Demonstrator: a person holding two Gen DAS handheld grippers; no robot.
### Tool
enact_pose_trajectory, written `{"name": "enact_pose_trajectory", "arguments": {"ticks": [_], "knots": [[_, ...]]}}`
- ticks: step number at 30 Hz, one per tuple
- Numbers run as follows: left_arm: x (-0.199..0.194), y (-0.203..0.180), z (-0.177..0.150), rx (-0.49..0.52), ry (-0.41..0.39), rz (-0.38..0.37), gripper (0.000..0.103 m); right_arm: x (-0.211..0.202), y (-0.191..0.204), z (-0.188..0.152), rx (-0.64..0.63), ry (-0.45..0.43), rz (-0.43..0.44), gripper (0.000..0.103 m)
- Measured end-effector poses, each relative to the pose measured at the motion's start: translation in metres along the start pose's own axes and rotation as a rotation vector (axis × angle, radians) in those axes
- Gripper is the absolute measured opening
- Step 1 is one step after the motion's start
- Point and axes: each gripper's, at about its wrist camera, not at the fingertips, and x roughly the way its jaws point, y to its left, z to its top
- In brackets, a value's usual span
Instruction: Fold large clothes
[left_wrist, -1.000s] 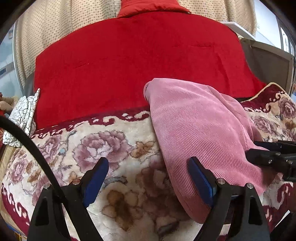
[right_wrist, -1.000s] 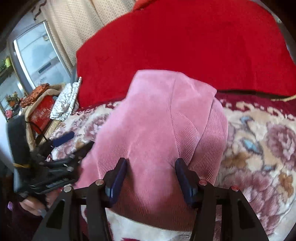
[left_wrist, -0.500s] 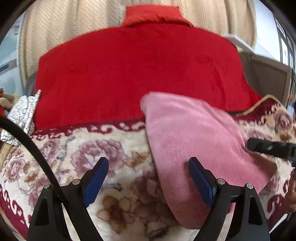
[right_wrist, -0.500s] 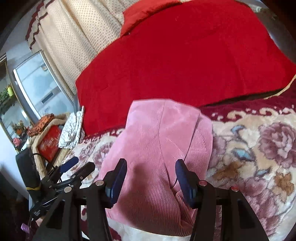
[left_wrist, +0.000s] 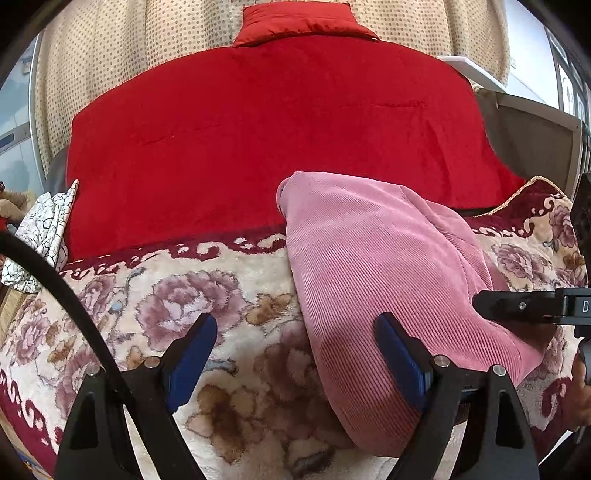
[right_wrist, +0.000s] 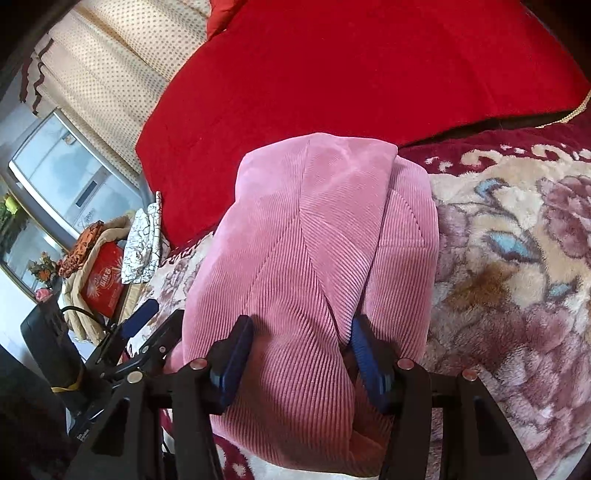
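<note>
**Pink top folded small, both claws by it**

The biggest thing is the red blanket (left_wrist: 280, 140). It lies far ahead of both claws, w/ a red pillow (left_wrist: 303, 20) at its far edge. It's prob. just bedding, not part of the job.

Next is the flower blanket (left_wrist: 177, 295). It's right under both claws and works as the soft, flat place for folding.

On it sits the pink ribbed top (right_wrist: 325, 258), the thing to fold. It's already a thick, narrow bundle w/ layers on top of each other, so I think the folding is nearly done. In the right cam its near end sits right btwn the fingers and its far end reaches the red blanket's edge. In the left cam it lies ahead and to the right.

The right claw (right_wrist: 301, 354) is half open, w/ the blue pads on each side of the bundle's near end. Whether they press the cloth I can't tell. Prob. it's there to steady or pat the bundle.

The left claw (left_wrist: 295, 365) is wide open and holds nothing. Its right finger is over the bundle's left edge, its left finger over bare flower blanket. Looks like it's waiting.

Smallest: a black-and-white crackle cloth (left_wrist: 48, 229), far off to the left.
</note>
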Motion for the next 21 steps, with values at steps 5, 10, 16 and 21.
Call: {"name": "enact_pose_trajectory", "arguments": {"ticks": [5,10,16,21], "knots": [[0.000,0.000,0.000,-0.008,0.001,-0.003,0.088,-0.005,-0.005,0.000,-0.001,0.001,-0.006,0.059],[0.000,0.001,0.005,-0.010,-0.001,0.005,0.088,-0.020,0.009,0.006,-0.053,-0.073,-0.047,0.059],[0.000,0.018,0.031,-0.113,-0.089,-0.006,0.088,-0.032,0.028,0.043,-0.080,-0.202,-0.048,0.058],[0.049,0.009,0.022,-0.085,0.080,-0.043,0.088,0.031,0.010,0.072,-0.013,-0.035,-0.142,0.057]]}}
